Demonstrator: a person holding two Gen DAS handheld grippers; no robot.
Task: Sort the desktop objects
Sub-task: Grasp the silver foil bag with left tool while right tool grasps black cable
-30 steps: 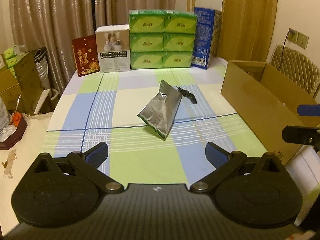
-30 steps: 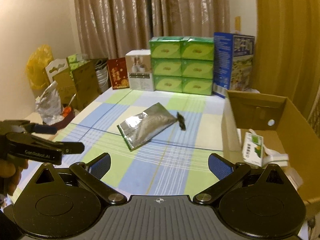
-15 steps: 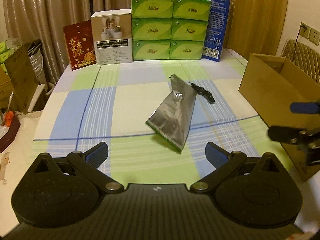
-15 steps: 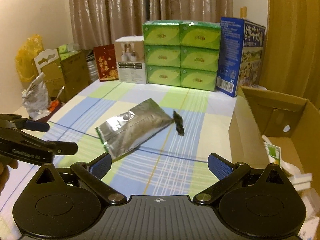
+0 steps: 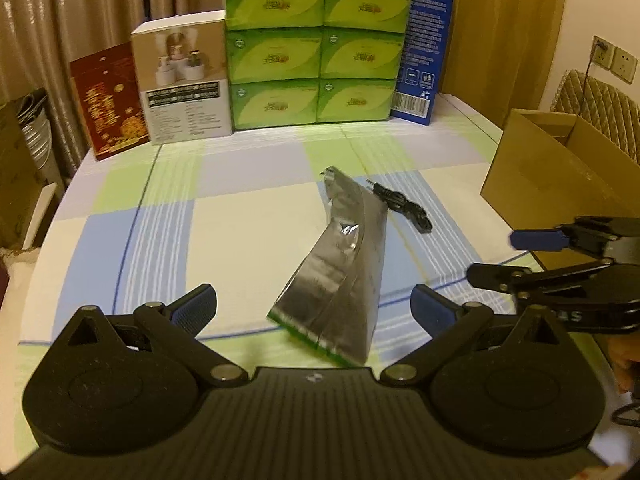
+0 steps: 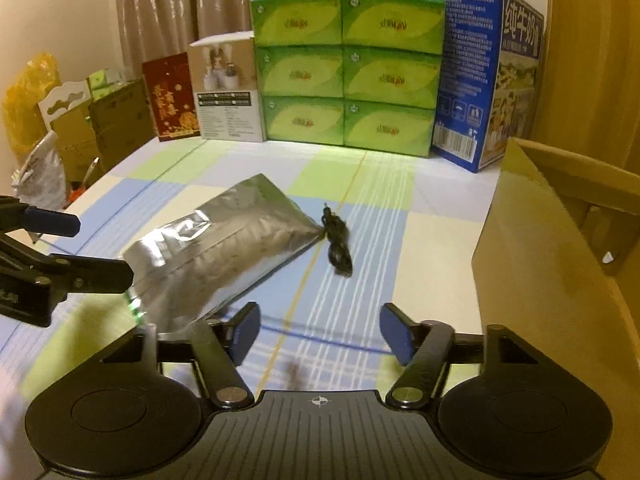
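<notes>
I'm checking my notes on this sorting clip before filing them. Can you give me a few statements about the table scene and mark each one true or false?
1. The silver foil pouch lies flat on the checked tablecloth. True.
2. The left gripper is clamped on the pouch. False: its jaws are open, holding nothing.
3. The coiled black cable lies inside the brown cardboard box. False: it lies on the cloth beside the pouch.
4. Six green packs are stacked at the table's far end. True.
5. The right gripper is open. True.

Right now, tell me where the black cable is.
The black cable lies on the checked tablecloth mid-table, at the silver pouch's far corner, left of the cardboard box.
</notes>
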